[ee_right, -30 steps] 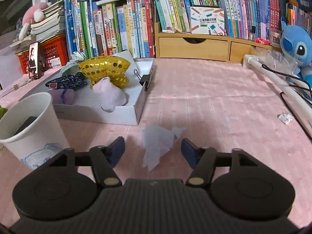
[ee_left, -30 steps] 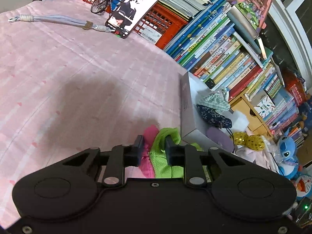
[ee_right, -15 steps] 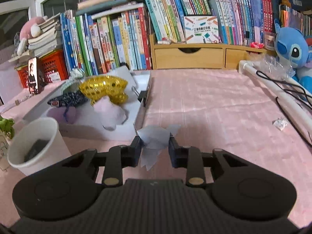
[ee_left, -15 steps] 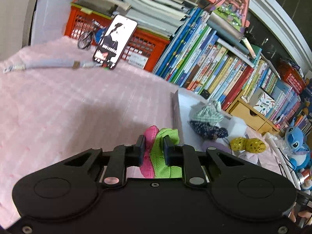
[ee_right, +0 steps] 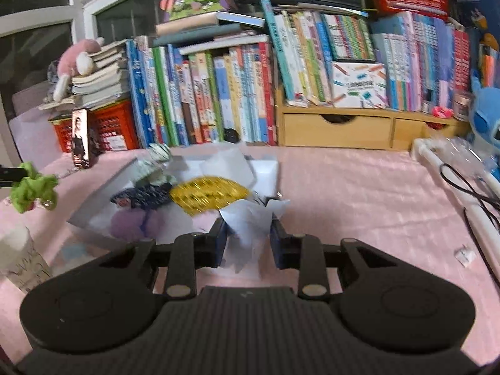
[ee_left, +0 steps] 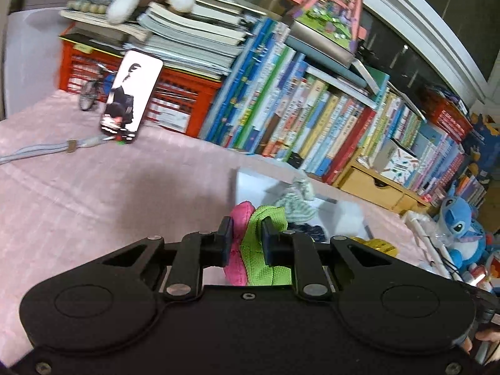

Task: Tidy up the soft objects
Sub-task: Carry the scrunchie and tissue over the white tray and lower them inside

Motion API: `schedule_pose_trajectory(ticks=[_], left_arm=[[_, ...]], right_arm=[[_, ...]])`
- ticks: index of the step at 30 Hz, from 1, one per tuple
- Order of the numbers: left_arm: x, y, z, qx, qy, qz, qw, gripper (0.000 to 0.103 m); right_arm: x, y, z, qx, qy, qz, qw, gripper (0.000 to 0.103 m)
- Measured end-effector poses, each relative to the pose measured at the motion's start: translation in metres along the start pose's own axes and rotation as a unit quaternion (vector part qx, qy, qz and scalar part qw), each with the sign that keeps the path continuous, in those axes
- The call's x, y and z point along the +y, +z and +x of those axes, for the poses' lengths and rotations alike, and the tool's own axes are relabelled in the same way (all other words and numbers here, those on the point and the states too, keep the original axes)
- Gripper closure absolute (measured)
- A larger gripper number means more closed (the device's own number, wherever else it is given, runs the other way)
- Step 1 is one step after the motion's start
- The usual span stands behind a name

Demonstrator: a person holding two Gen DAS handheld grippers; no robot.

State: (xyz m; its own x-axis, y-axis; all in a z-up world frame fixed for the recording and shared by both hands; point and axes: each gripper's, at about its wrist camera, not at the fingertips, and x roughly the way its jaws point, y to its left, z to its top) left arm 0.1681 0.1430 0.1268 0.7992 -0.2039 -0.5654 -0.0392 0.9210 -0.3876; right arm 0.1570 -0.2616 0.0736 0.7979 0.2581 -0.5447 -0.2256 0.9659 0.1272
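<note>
Above a desk (ee_right: 343,187) covered in pink cloth, two hand-held grippers are raised. The left hand-held gripper (ee_left: 243,237) pinches a bunched green and pink fabric piece (ee_left: 259,250), lifted clear of the cloth. The right hand-held gripper (ee_right: 247,237) pinches a pale lilac tissue-like sheet (ee_right: 247,218), also off the surface. Just beyond both lies a shallow white box (ee_right: 103,193) holding a gold sequined pouch (ee_right: 209,193), a dark patterned scrunchie (ee_right: 143,195), a lilac plush piece (ee_right: 131,223) and a green checked fabric item (ee_left: 297,203). Rows of books (ee_right: 218,93) line the far edge.
</note>
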Motion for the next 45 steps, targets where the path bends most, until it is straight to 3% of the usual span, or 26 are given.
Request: schedule_pose_trajectory(ticks=[11, 21, 34, 45], left_arm=[[-0.043, 0.02, 0.052, 0.06, 0.003, 0.042, 0.9973, 0.085], [-0.056, 0.019, 0.097, 0.104, 0.036, 0.053, 0.9925, 0.085], [-0.055, 0.022, 0.125, 0.128, 0.056, 0.057, 0.9885, 0.085], [-0.062, 0.021, 0.121, 0.125, 0.054, 0.086, 0.9869, 0.076]], right_arm=[[0.026, 0.025, 0.028, 0.049, 0.039, -0.019, 0.998, 0.069], [0.054, 0.037, 0.076, 0.142, 0.091, -0.039, 0.985, 0.068], [0.084, 0.032, 0.121, 0.217, 0.064, -0.06, 0.972, 0.069], [0.085, 0.035, 0.121, 0.22, 0.058, -0.06, 0.972, 0.06]])
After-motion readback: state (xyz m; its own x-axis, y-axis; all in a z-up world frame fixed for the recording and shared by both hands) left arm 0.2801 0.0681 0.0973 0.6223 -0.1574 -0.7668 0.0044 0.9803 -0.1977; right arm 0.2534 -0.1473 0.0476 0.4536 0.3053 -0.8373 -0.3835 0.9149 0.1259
